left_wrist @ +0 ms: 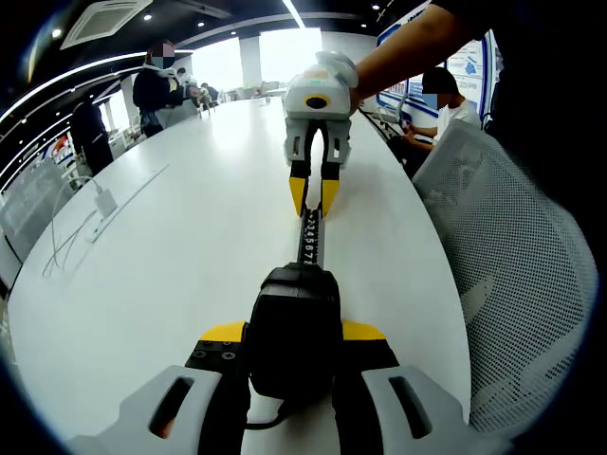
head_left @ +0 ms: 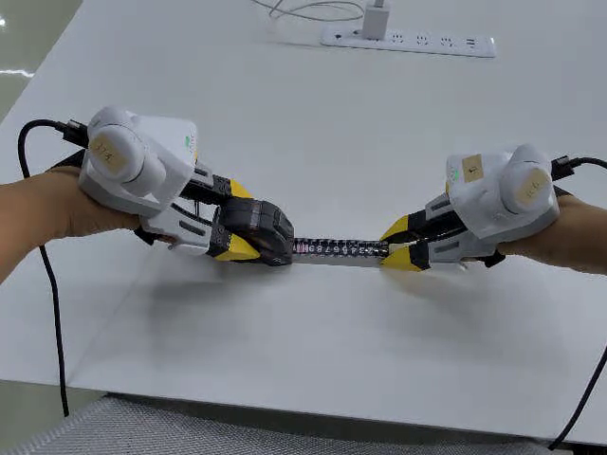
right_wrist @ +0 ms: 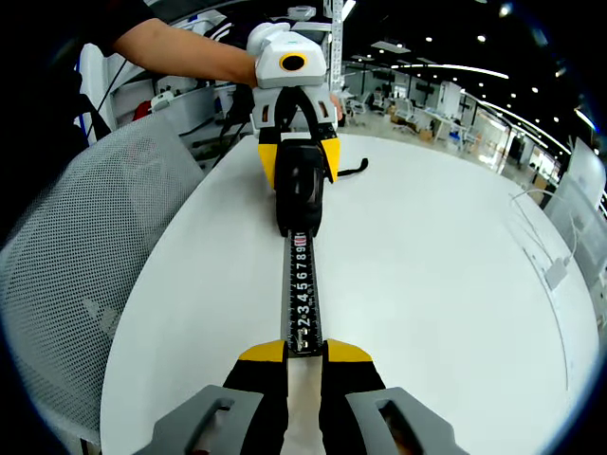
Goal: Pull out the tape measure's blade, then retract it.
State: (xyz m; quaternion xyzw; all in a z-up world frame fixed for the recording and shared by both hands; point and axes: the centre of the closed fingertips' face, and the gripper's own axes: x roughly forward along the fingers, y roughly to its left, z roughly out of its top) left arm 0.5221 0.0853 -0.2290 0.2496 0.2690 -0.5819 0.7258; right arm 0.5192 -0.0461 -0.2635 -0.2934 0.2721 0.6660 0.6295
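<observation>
The left gripper [head_left: 237, 220] is clamping its jaws on the black case [head_left: 268, 230] at the near left of the table [head_left: 313, 123]. At the near right, the right gripper [head_left: 398, 244] is pinching the tip of the blade [head_left: 337, 248]. The blade is spanning the short gap between them, showing numbers up to nine. A power strip [head_left: 408, 40] is lying at the far edge.

Gripper views face-to-face along blade [right_wrist: 302, 284]
</observation>
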